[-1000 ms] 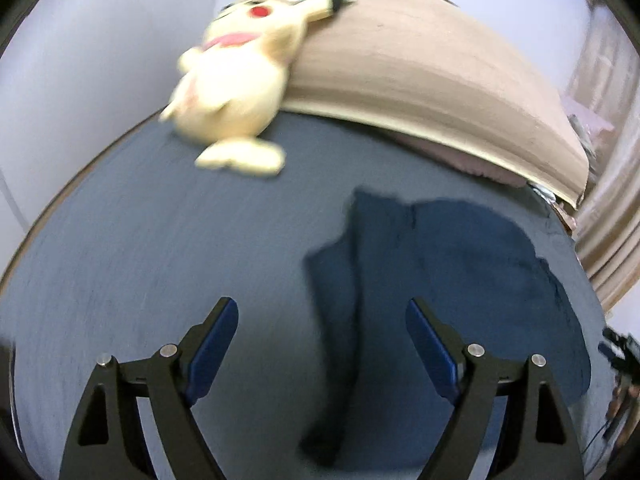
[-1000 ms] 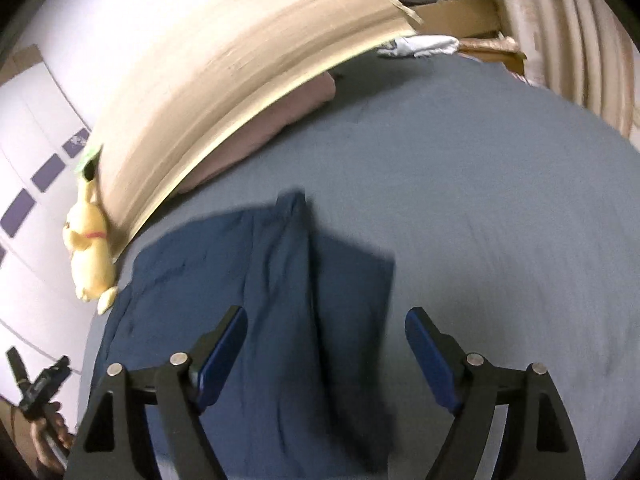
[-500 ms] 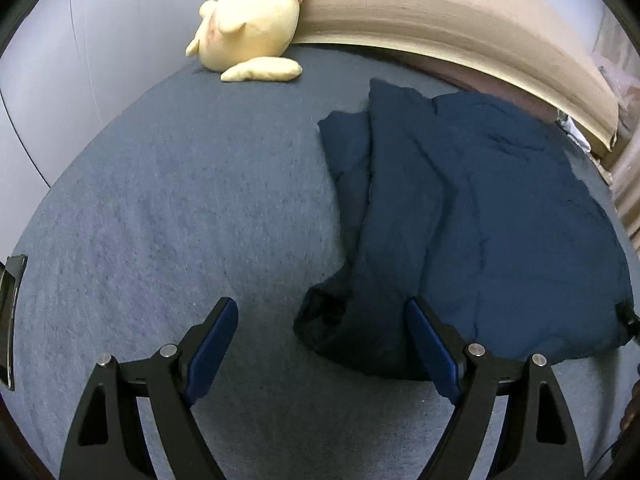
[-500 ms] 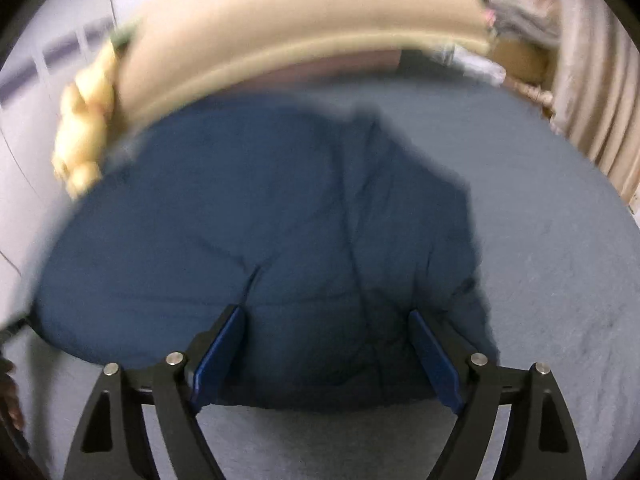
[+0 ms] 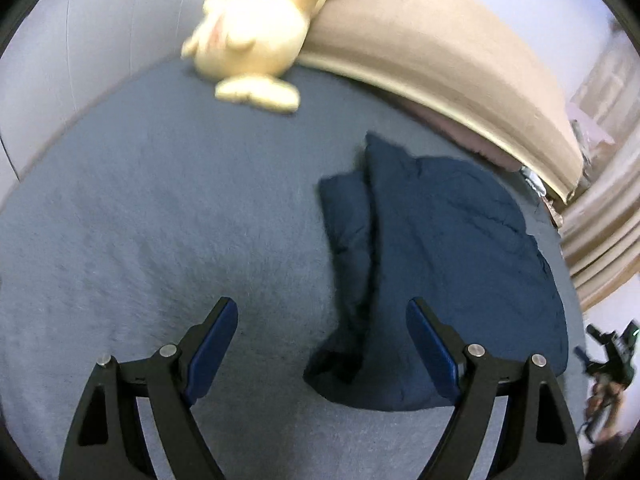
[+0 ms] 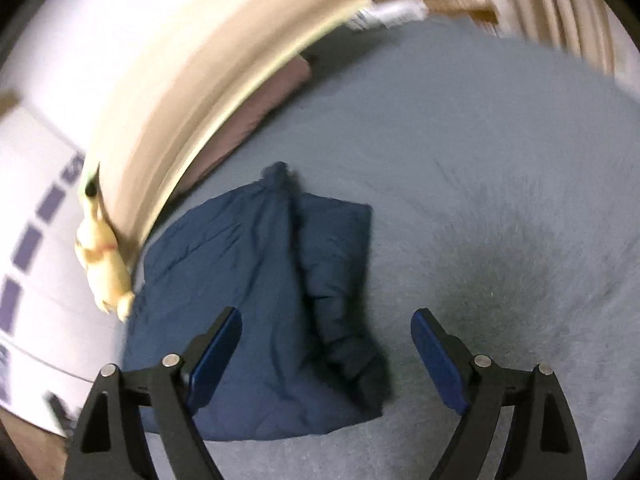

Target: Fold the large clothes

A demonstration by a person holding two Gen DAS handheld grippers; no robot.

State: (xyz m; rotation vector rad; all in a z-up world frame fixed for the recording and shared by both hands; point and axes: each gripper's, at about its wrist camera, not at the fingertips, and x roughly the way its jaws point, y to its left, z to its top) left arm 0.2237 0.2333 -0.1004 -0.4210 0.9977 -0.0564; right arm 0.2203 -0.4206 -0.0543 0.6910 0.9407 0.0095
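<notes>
Both views pulled back vs 0.5 s ago; navy garment lies part-folded.

Both cameras swung a lot within the second. Half a second back both views sat low and close over the dark blue garment; now both are pulled back, garment smaller in frame. Left view: yellow plush toy is back near top centre, blurred. Right gripper jaws opening, slightly wider than a second ago, nothing pinched. Garment's folded shape looks about the same.
</notes>
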